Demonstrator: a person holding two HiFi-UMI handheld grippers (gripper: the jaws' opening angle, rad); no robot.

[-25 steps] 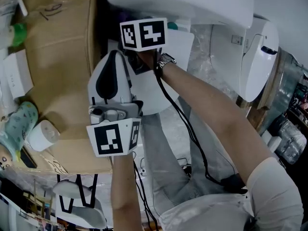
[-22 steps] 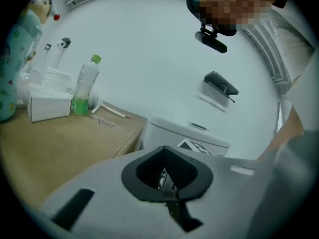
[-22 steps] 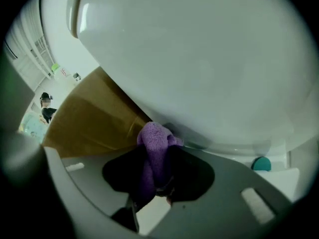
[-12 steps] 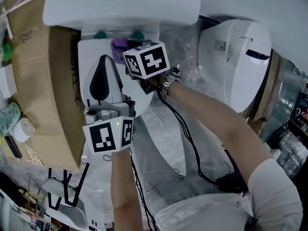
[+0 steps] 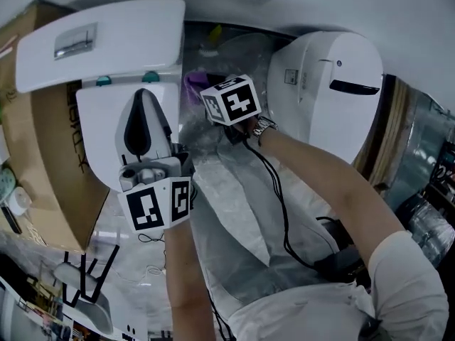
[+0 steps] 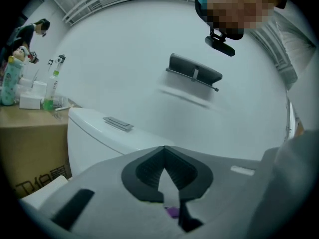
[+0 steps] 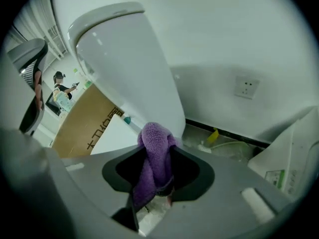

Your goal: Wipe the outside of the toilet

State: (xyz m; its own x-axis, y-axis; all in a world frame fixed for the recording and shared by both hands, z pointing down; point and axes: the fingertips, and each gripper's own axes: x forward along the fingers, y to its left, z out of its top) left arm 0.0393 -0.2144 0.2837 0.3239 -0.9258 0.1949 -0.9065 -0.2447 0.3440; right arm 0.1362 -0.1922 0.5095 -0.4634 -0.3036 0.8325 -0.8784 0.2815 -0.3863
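The toilet [image 5: 96,119] has its tank [image 5: 99,41] behind it at the wall, a cardboard box [image 5: 50,162] just beside it on the left and a second toilet [image 5: 334,84] to its right. The left hand-held gripper [image 5: 142,98] hangs over the lid — the right hand-held gripper [image 5: 201,89], with a cloth [image 5: 192,82] in its jaws, is in the gap between the two toilets.

Print on the cardboard box [image 7: 87,128] (dark characters) is unreadable.

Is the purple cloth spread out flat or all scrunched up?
Scrunched up. The purple cloth bulges in a folded lump, pinched between the jaws of the right gripper.
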